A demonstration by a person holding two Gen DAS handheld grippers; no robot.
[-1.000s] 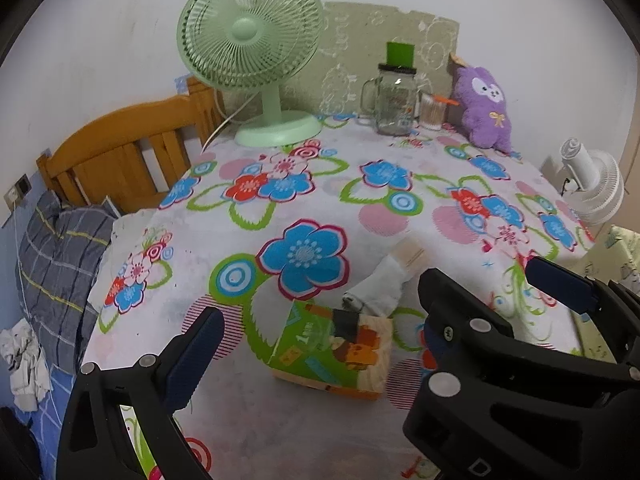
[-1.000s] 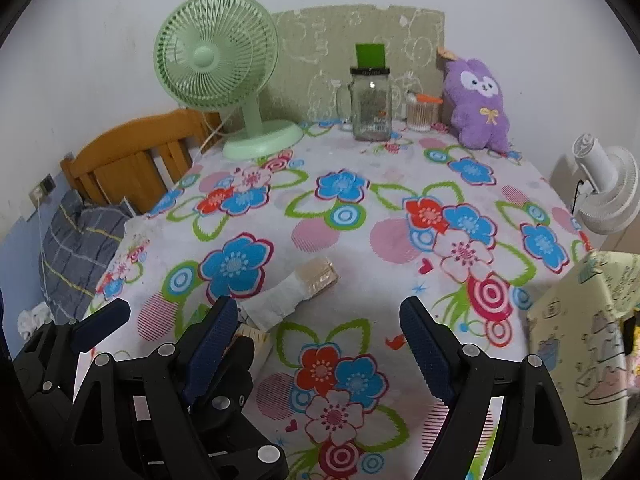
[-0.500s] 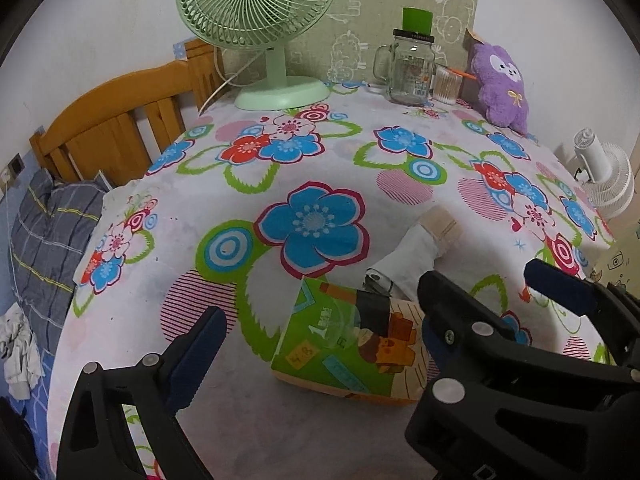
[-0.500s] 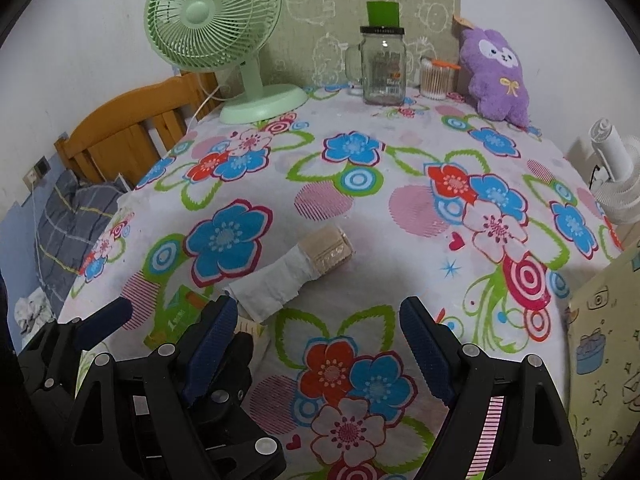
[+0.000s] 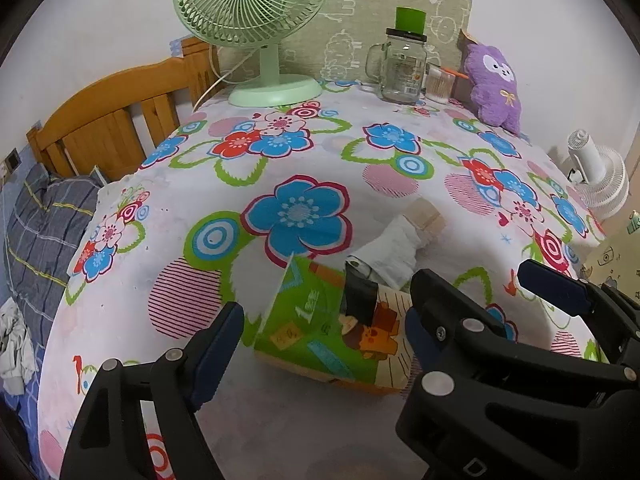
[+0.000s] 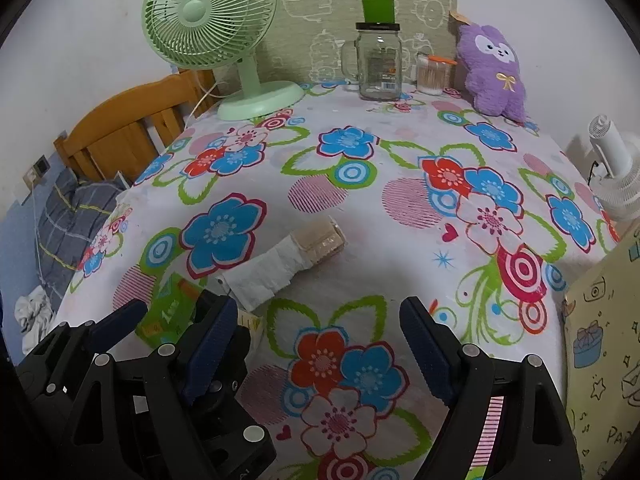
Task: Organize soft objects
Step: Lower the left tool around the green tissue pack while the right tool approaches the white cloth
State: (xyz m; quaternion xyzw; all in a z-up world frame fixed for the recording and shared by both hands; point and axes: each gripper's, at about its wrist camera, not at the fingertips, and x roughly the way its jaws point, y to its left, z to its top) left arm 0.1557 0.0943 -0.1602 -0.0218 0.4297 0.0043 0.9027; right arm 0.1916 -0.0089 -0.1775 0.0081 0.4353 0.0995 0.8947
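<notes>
A green and orange tissue pack lies on the flowered tablecloth, between the fingers of my open left gripper, which straddles it without touching. A rolled white and beige sock lies just behind the pack; it also shows in the right wrist view. A purple plush toy sits at the far right of the table, seen too in the right wrist view. My right gripper is open and empty, low over the cloth in front of the sock, to the right of the left gripper.
A green desk fan, a glass jar mug and a cotton swab tub stand at the back. A wooden headboard and bedding are left. A white fan and a patterned box are right.
Both grippers have moved forward and lower over the table. The tissue pack now lies between the left gripper's fingers, and the sock is nearer to the right gripper.
</notes>
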